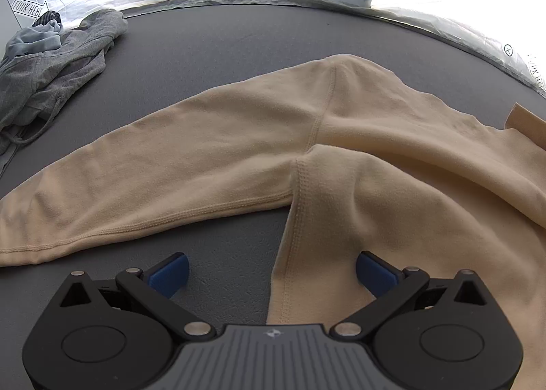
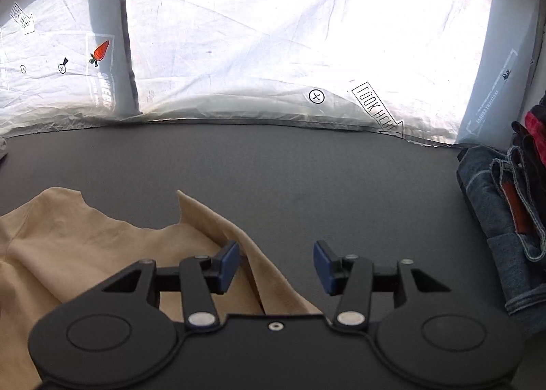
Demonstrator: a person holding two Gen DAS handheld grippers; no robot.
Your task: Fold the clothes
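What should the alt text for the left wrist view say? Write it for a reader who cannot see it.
A tan long-sleeved garment lies on a dark grey table, one sleeve stretched left. The open left gripper hovers over its side edge. A crumpled grey garment sits far left.

We see both views lit from behind by strong daylight coming through a translucent white sheet [image 2: 273, 48], which is blown out to plain white in large patches. The dark grey surface [image 1: 221, 48] is evenly lit and matte, with no glare. The beige garment [image 1: 375, 168] shows only soft shading along its folds. Both pictures are sharp in the middle. The fisheye lens bends straight edges into curves, and the corners darken to black.
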